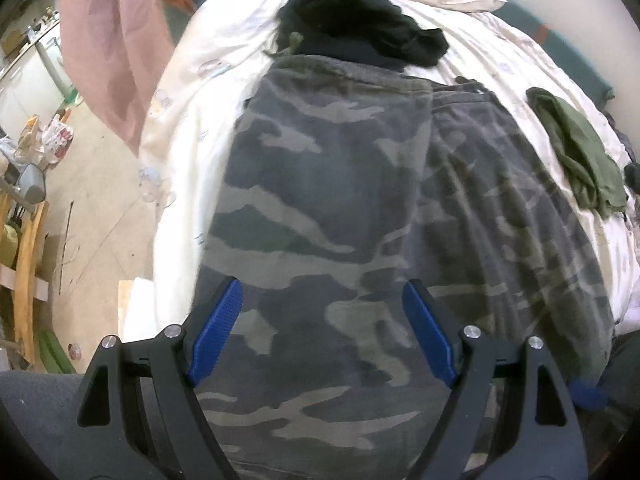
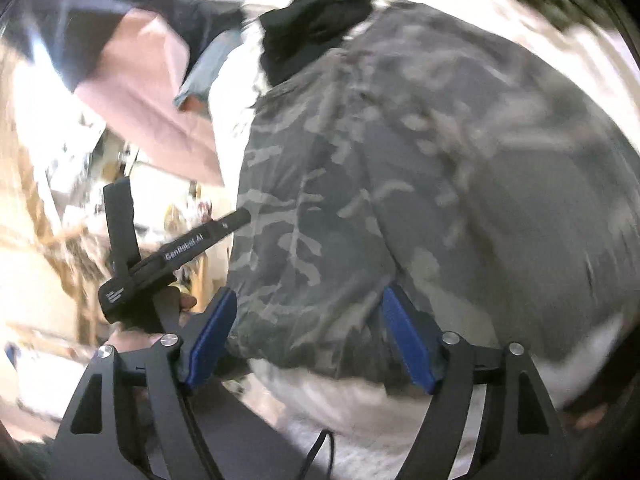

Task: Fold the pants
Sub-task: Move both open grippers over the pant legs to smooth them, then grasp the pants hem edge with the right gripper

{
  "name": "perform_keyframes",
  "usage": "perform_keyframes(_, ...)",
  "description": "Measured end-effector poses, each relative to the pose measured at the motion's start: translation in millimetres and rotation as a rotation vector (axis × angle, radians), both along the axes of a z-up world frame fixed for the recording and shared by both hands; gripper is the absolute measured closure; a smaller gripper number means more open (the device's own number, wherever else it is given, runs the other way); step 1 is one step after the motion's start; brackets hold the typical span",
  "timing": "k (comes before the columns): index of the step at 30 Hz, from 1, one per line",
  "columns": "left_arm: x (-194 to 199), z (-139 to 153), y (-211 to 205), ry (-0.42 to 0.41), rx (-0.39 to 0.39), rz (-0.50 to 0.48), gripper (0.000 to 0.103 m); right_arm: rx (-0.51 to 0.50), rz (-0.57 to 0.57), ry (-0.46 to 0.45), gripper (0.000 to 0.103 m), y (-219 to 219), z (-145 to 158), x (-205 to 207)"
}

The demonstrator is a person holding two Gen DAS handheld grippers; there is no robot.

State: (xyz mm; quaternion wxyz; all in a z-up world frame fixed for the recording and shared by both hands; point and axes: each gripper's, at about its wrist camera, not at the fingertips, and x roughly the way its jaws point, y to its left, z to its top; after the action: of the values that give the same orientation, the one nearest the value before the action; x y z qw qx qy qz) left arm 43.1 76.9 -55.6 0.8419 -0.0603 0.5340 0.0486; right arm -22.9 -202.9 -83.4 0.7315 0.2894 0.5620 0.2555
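Camouflage pants (image 1: 320, 160) lie spread on a white duvet (image 1: 192, 120), the waistband at the far end and one half lying over the other along a lengthwise edge. My left gripper (image 1: 322, 286) hovers over the near part of the pants, open, with nothing between its blue pads (image 1: 218, 328). In the blurred right wrist view the pants (image 2: 400, 160) fill the middle. My right gripper (image 2: 309, 294) is open above their near edge, where the cloth meets the duvet (image 2: 360, 392). Neither gripper's pads press on the cloth.
A black garment (image 1: 360, 28) lies past the waistband and an olive one (image 1: 580, 156) at the right of the bed. Pink cloth (image 1: 104, 60) hangs at the left. Floor (image 1: 100, 200) and wooden furniture (image 1: 24, 248) lie beyond the bed's left edge. The left gripper's strapped body (image 2: 176, 256) shows in the right wrist view.
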Motion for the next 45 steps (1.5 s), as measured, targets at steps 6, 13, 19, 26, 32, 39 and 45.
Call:
perform_keyframes(6,14.4,0.5,-9.9,0.023,-0.076,0.006,0.023,0.075,-0.171,0.201,0.025,-40.4,-45.4,-29.1)
perform_keyframes(13,22.6,-9.2,-9.6,0.054,-0.097,0.005,0.023,0.031,-0.359,0.24,0.025,-81.7,-67.8,-25.6)
perform_keyframes(19,22.9,-22.3,8.1,0.103,-0.124,0.079,0.023,0.101,-0.344,0.316,0.025,-84.0,-64.4,-31.6)
perform_keyframes(26,9.1,-4.2,-40.4,0.071,-0.162,-0.074,0.023,0.097,-0.574,0.122,0.025,-142.5,-12.1,-48.6)
perform_keyframes(32,-15.7,-44.8,-142.9,0.255,-0.198,-0.338,0.024,-0.022,-0.69,0.204,0.027,-159.9,-8.7,-25.5)
perform_keyframes(39,-21.3,-93.0,-167.7,0.305,-0.045,-0.42,0.022,-0.077,-0.702,0.334,0.025,-159.9,-46.6,-24.6)
perform_keyframes(45,-22.0,-100.2,-156.0,0.32,-0.072,-0.43,0.021,-0.074,-0.753,0.227,0.066,-166.0,-55.6,-13.3)
